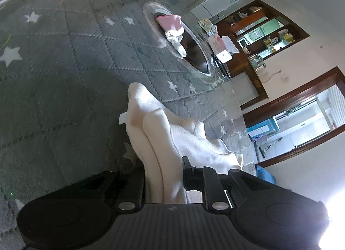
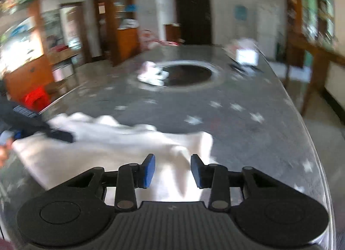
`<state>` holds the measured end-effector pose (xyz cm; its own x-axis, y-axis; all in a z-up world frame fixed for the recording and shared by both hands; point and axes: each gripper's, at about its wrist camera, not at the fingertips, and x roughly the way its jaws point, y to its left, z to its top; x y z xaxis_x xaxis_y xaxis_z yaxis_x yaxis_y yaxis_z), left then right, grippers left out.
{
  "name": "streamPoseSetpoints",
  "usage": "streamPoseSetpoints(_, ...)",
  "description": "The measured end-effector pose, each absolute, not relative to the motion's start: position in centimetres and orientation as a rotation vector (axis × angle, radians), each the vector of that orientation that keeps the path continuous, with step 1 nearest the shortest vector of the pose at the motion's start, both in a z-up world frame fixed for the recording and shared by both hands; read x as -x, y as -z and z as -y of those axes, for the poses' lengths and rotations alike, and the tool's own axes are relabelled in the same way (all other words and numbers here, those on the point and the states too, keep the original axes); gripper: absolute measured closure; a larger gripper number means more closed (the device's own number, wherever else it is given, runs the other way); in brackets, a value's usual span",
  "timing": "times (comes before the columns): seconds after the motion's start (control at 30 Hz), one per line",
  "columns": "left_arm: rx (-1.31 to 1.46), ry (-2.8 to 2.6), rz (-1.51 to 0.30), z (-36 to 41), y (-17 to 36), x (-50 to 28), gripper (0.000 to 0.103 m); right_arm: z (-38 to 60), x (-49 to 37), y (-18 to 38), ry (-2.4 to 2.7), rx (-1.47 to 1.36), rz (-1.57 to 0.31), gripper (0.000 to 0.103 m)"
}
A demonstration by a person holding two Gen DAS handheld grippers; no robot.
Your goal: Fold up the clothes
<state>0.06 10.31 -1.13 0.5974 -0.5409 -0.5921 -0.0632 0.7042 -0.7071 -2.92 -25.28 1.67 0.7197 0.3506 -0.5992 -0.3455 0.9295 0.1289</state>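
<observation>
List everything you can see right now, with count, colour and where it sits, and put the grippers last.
white garment: one, white, crumpled on the near part of the table
table cover: one, grey quilted with white stars, under a clear sheet
round opening: one, dark, middle of the table
small clothes: a pink and white bunch, at the opening's rim
white box: one, far right of the table
red stool: one, on the floor left of the table
left gripper: shut on the white garment
right gripper: blue pads, open, above the garment's edge
</observation>
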Motion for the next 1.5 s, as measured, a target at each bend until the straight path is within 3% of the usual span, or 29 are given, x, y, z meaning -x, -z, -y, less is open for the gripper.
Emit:
streamPoseSetpoints(0.07,0.741,0.308,-0.902,-10.2,1.0,0.0,0.086,26.4,2.0,-0.9,-0.369,-0.058,-0.678,0.060)
streamPoseSetpoints(0.33,0.726,0.307,-0.900,-10.1,1.0,-0.2,0.086,26.7,0.6,0.8,-0.406,-0.128,-0.685,0.055)
streamPoseSetpoints(0.4,0.724,0.307,-0.900,-10.1,1.0,-0.3,0.086,26.5,1.1,0.6,-0.425,-0.138,-0.681,0.061)
streamPoseSetpoints(0.47,0.721,0.306,-0.900,-10.0,0.9,-0.3,0.086,26.4,1.3,0.5,-0.433,-0.153,-0.683,0.077)
streamPoseSetpoints(0.57,0.717,0.306,-0.899,-10.0,0.9,-0.3,0.086,26.6,1.6,0.3,-0.440,-0.194,-0.690,0.087)
streamPoseSetpoints(0.87,0.566,0.308,-0.873,-8.6,-1.0,0.0,0.087,26.4,4.2,-2.5,-0.426,-0.191,-0.600,0.095)
streamPoseSetpoints(1.5,0.299,0.400,-0.777,-1.4,-6.5,-0.1,0.087,27.5,8.3,-8.9,-0.333,-0.049,-0.442,0.096)
